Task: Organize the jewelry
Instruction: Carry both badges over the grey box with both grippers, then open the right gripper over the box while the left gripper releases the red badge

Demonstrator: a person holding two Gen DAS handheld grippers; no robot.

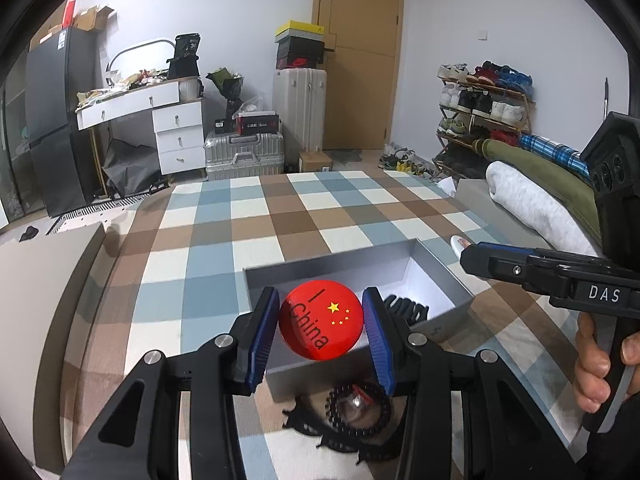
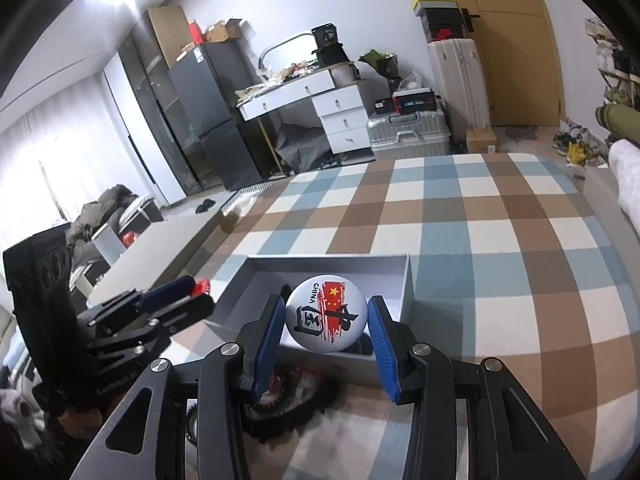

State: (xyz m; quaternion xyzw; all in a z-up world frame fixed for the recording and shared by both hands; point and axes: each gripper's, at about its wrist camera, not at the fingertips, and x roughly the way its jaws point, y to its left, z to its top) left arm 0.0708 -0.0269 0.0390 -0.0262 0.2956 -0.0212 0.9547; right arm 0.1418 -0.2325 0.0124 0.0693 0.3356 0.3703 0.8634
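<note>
Left gripper (image 1: 322, 320) clamps red badge (image 1: 320, 320), grey box (image 1: 432, 276)

the left hand-held gripper (image 1: 321, 322) has black arms and blue pads around a red badge (image 1: 321, 320) with yellow stars and black lettering. the right hand-held gripper (image 2: 327, 316) has the same colours and holds a white badge (image 2: 326, 314) with a red flag and black brushwork. the box (image 1: 440, 280) is grey, white inside. the bed cover (image 1: 260, 216) is checked blue, brown and cream.

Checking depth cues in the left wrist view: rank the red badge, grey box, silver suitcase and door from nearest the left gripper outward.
1. red badge, between the left gripper pads.
2. grey box, just beyond, on the checked cover.
3. silver suitcase, on the floor, left of centre.
4. door, back wall.
</note>
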